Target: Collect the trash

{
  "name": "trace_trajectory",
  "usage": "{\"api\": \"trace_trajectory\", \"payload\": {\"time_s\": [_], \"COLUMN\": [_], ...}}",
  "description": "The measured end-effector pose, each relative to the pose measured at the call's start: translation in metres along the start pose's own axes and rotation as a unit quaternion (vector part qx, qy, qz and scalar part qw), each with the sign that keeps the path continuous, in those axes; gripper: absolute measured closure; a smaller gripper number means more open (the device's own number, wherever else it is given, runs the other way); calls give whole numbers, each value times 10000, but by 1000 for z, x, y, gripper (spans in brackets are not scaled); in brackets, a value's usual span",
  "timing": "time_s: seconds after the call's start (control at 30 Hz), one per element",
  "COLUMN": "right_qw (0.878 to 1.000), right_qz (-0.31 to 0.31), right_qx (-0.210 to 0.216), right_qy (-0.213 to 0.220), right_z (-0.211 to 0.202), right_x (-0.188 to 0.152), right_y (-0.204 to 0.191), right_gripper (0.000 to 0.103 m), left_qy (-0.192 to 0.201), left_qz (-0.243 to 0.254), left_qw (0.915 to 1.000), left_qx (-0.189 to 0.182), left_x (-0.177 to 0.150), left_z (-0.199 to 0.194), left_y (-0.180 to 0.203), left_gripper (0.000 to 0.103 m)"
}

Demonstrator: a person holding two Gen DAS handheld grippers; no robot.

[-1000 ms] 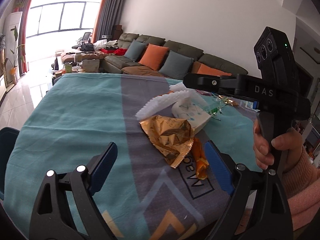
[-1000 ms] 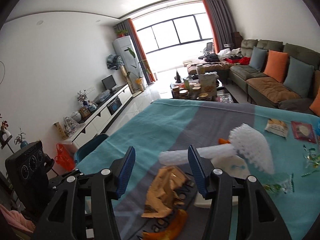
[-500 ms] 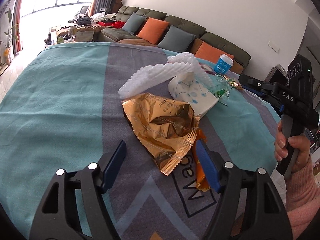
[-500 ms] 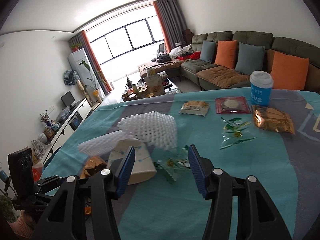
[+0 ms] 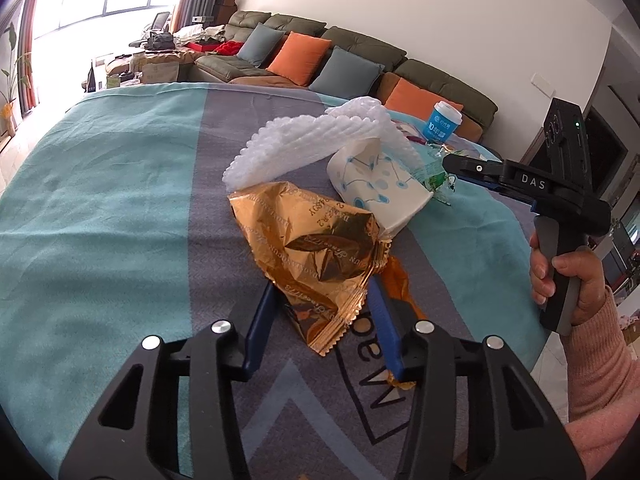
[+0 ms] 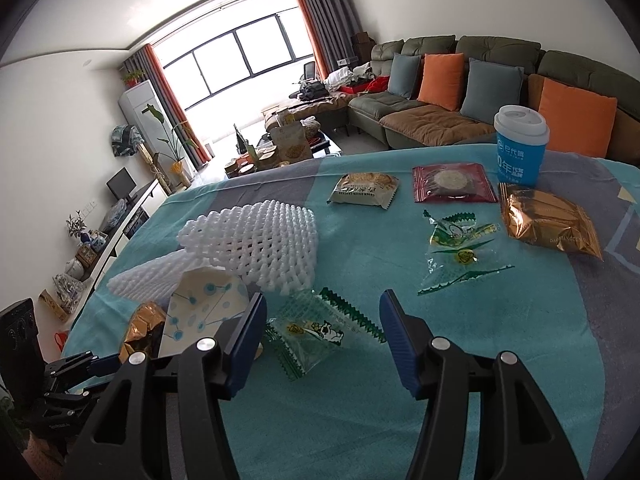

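Left gripper [image 5: 320, 312]: jaws have just been closing and are now straddling the lower edge of the crumpled gold foil wrapper [image 5: 316, 248]; whether the blue pads are pressing it yet, I cannot tell. The low slant is probably letting the pads catch that raised edge off the table [image 5: 100, 200].

Right gripper [image 6: 322, 334]: jaws have just been opening slightly, standing apart around a clear green-printed candy wrapper [image 6: 316, 332], not touching it.

Just beyond both wrappers, a white paper cup [image 5: 380, 188] is lying on its side under white foam netting [image 6: 256, 244]. Sealed snacks and an upright blue cup [image 6: 520, 148] are sitting farther back, likely not trash.
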State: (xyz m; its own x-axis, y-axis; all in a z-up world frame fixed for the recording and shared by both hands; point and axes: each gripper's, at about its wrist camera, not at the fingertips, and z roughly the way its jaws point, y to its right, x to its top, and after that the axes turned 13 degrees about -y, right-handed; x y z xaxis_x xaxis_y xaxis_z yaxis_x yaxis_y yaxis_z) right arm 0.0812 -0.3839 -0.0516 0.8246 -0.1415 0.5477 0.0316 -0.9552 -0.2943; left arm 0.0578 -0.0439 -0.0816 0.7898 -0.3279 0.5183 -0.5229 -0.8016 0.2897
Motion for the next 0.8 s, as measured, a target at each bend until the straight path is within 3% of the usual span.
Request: {"api": "trace_trajectory", "payload": {"time_s": [0.07,0.13,0.17,0.2,0.27,0.33,0.5,0.6,0.8], "right_qw": [10000,9999,9998,9998,9998,9999,9998,9999,9998], "right_qz": [-40,-78,-83,-73,-52,-37,-83,-51,-15], "right_qx": [-37,-14,-26,-30,10,39,49,63,180], "right_qy": [-49,-126,-160,-169,-167,-164,-155,-100,-20], "right_z": [2,4,5,5,4,1,-4,-8,-18], "right_x": [0,-1,-2,-3,-5,-7,-10,-12,-13], "right_y": [-1,-1,-1,0,1,2,1,2,2], "right_gripper": [48,62,64,65,70,83,85,94,96], "left_qy": [7,20,-15,-95,-108,-89,-65,-12,157], "left_qz": [11,20,17,-5,-49,-61,-86,-126,-133], "left_qw": [10000,10000,10000,9999,9998,9998,9997,9995,9995], "left_qx": [-9,-37,-66,-120,-179,-194,-235,-289,-252], "left_x": [0,0,-1,-1,-2,-3,-5,-6,-9], "left_z": [-1,-1,0,2,2,0,-2,-5,-19], "left_y": [0,0,-1,-3,-6,-7,-8,-11,-12], "left_gripper": [61,65,87,97,96,97,98,100,101]}}
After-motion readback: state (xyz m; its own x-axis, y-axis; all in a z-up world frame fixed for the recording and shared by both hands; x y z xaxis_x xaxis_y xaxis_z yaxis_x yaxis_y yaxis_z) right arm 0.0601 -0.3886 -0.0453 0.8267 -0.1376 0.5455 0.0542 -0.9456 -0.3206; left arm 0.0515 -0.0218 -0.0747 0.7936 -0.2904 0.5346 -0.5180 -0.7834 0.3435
